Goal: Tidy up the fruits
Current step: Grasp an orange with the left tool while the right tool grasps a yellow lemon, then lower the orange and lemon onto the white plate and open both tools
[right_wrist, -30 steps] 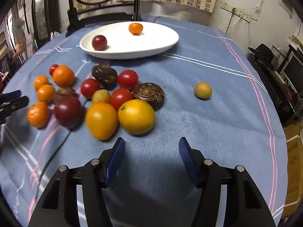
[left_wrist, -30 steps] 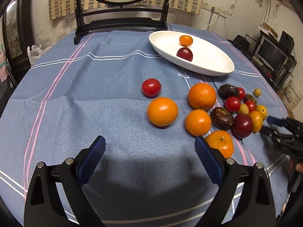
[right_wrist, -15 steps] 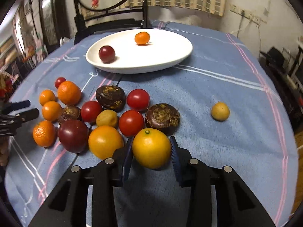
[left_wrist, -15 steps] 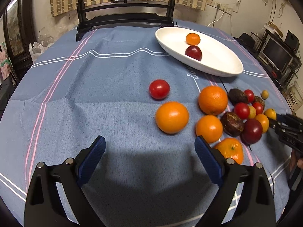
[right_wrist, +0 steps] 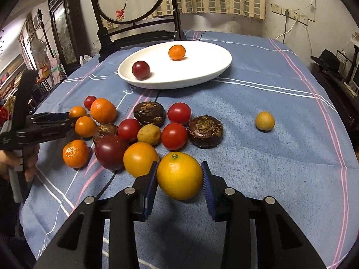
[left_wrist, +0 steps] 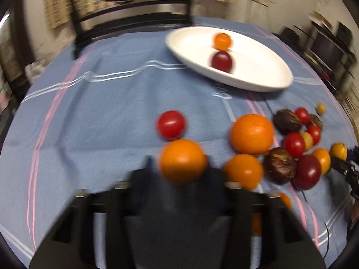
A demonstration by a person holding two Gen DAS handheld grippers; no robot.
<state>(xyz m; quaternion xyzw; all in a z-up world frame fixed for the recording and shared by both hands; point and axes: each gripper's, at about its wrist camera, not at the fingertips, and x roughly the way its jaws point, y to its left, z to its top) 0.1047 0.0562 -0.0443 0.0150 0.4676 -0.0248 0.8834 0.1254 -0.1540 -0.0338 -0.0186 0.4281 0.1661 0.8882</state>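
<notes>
The left wrist view is blurred. My left gripper (left_wrist: 179, 165) has its jaws closing on an orange (left_wrist: 182, 161), with the pads against its sides, just below a red tomato (left_wrist: 171, 124). My right gripper (right_wrist: 179, 168) is shut on a yellow orange (right_wrist: 179, 176) at the near edge of the fruit pile. The white oval plate (right_wrist: 202, 76) at the back holds a dark red plum (right_wrist: 141, 70) and a small mandarin (right_wrist: 177, 52). In the right wrist view the left gripper (right_wrist: 67, 121) reaches in from the left, a hand on its handle.
Several oranges, red tomatoes, brown water chestnuts and a dark plum (right_wrist: 111, 152) lie bunched on the blue striped cloth (right_wrist: 280, 157). One small yellow fruit (right_wrist: 264, 121) sits alone to the right. A dark wooden stand (right_wrist: 139, 31) rises behind the plate.
My left gripper moved forward to the orange and its wide jaws came in around it. My right gripper's jaws closed on the yellow orange.
</notes>
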